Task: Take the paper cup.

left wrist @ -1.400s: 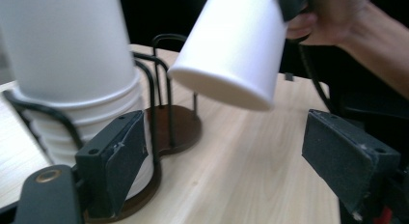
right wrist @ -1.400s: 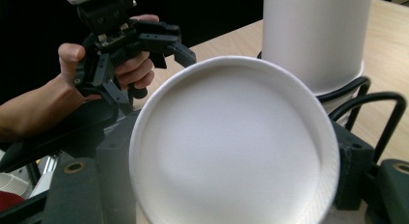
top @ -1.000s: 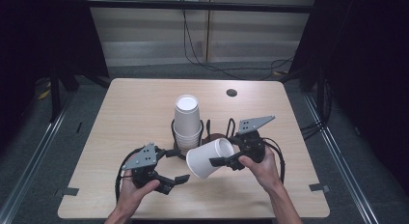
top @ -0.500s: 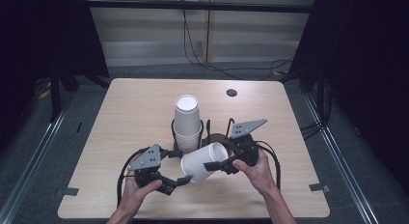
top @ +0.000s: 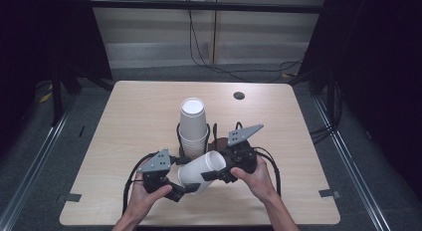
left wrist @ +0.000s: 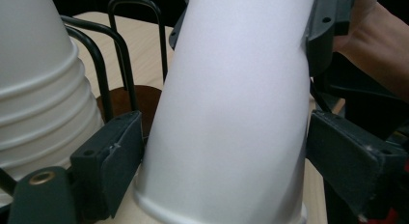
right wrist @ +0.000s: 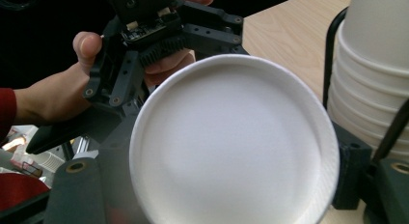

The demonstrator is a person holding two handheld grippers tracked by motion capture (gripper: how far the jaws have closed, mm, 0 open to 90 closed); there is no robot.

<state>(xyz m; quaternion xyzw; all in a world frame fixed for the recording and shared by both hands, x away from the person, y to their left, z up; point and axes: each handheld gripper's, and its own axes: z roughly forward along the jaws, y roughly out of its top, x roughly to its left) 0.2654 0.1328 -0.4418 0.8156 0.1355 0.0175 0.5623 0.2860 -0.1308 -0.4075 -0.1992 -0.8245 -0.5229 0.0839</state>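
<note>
Carefully now: one paper cup between two grippers

Just in front of the cup stack (top: 193,125) in its black wire holder (left wrist: 118,55), a single white paper cup (top: 200,171) lies tilted on its side above the tabletop (top: 129,116). The right gripper (top: 213,174) pinches its wide end. The left gripper (top: 183,187) stands around the cup's narrow end; its jaws have just been opening, spread a little with a gap on one side. The cup looks very light, thin and easy to crush, also a bit slippery. I judge it better to hold it near the stiff rolled rim or the bottom, with gentle pressure.
</note>
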